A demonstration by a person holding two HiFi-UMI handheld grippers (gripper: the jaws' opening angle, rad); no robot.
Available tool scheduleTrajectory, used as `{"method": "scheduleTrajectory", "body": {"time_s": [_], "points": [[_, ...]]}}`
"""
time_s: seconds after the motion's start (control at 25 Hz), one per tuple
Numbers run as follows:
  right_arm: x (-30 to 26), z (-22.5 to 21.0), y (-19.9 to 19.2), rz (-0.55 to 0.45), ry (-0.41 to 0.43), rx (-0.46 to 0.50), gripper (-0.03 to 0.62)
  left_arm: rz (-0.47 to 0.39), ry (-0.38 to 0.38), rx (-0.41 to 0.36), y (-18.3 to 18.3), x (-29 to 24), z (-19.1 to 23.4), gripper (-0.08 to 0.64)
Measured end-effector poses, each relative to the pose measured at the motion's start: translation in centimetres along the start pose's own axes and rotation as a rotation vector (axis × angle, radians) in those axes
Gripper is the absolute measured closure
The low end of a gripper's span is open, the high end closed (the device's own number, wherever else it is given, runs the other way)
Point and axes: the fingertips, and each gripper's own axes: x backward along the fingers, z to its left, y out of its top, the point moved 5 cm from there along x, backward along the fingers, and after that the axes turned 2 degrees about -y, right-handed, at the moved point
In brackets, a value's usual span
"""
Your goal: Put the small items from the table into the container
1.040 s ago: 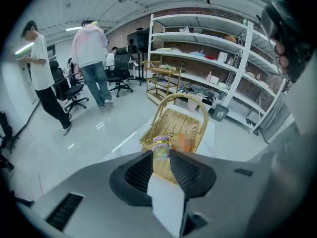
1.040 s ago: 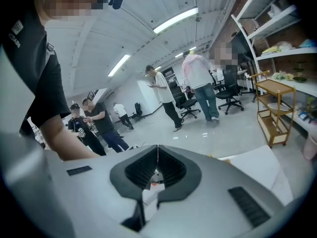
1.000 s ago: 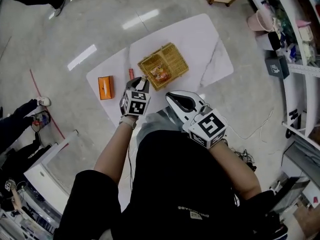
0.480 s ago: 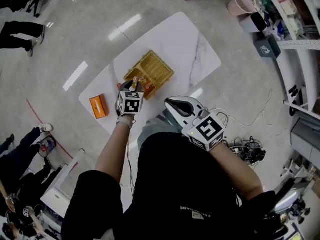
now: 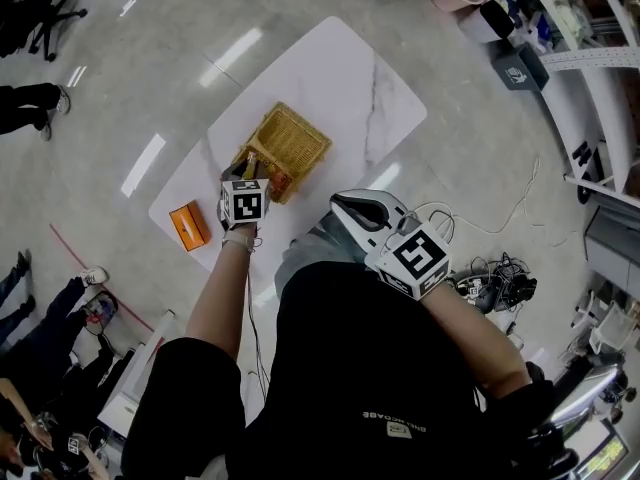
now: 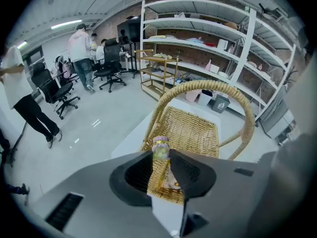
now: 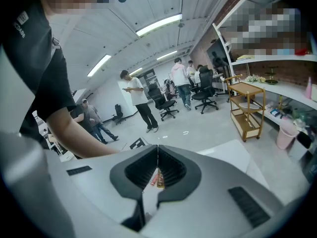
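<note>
One bottle (image 6: pixel 160 148) is clamped in the left claw (image 6: pixel 161 158), with the basket (image 6: pixel 194 131) just below and ahead. Next it likely needs nudging forward and releasing. The right claw (image 7: pixel 157 151) is pressed together, holding nothing.

We see a white metal shelving rack (image 6: pixel 213 38), a light wooden trolley (image 6: pixel 157 58) in front of it, black office chairs (image 6: pixel 111 63) near standing people (image 6: pixel 81 46), and tangled black cables (image 5: pixel 497 286) on the glossy grey floor (image 5: pixel 120 88).
</note>
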Motion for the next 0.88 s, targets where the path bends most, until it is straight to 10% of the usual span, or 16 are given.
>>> {"method": "scheduleTrajectory", "body": {"time_s": [0.88], "points": [[0.6,1.3,-0.3,-0.008,0.025,0.022,0.581,-0.045,0.004,0.021,-0.9,2.3,-0.8,0.446]]}}
